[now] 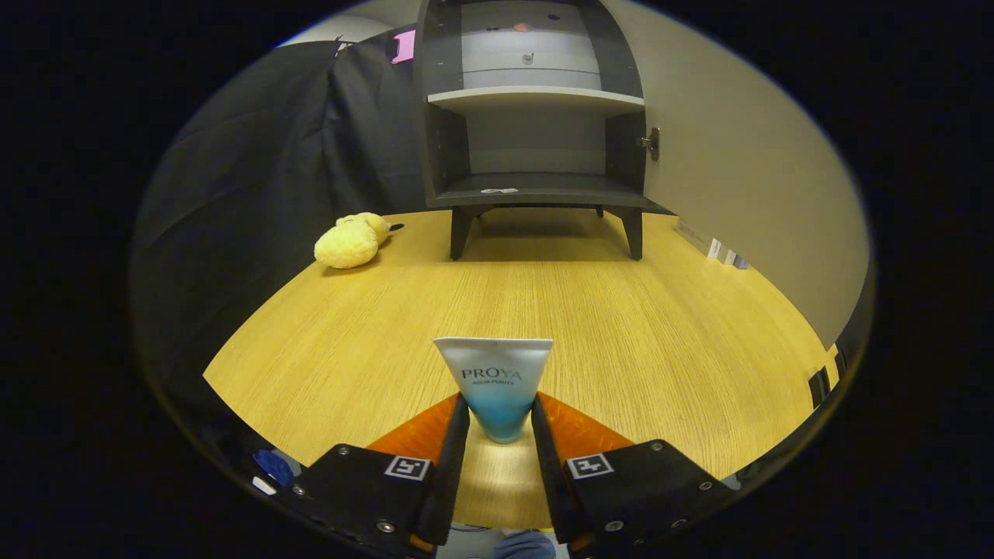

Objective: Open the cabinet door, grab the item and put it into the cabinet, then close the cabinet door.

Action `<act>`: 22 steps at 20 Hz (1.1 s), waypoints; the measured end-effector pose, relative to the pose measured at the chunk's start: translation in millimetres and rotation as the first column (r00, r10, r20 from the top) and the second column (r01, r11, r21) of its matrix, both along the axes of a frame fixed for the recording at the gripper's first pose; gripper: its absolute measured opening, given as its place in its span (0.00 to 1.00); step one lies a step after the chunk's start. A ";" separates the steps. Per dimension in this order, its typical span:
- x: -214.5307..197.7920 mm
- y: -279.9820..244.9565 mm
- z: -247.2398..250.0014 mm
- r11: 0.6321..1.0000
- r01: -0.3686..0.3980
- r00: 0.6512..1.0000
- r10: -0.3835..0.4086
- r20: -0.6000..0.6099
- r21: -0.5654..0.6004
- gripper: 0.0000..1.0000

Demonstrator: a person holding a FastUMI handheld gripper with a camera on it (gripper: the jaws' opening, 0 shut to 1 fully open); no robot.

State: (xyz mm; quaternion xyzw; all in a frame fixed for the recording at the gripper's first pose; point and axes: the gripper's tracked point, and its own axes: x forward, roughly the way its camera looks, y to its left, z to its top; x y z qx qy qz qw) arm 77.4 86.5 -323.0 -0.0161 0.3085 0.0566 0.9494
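**Tube in tongs, cabinet open ahead**

I've got the tongs (497, 423) clamped on the tube (495, 384), both fingers pressing its narrow lower end. The tube stands between the fingertips, flat crimped end up: white at the top fading to blue below, dark print on the front. It sits over the wooden bench (621, 326). Well beyond, the dark cabinet (536, 116) stands on the bench, door (738, 171) swung open right, pale shelf inside. A yellow plush (349, 242) lies left of it.
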 end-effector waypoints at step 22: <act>110.3 -6.0 226.9 0.996 -0.035 0.967 0.014 0.255 0.078 0.49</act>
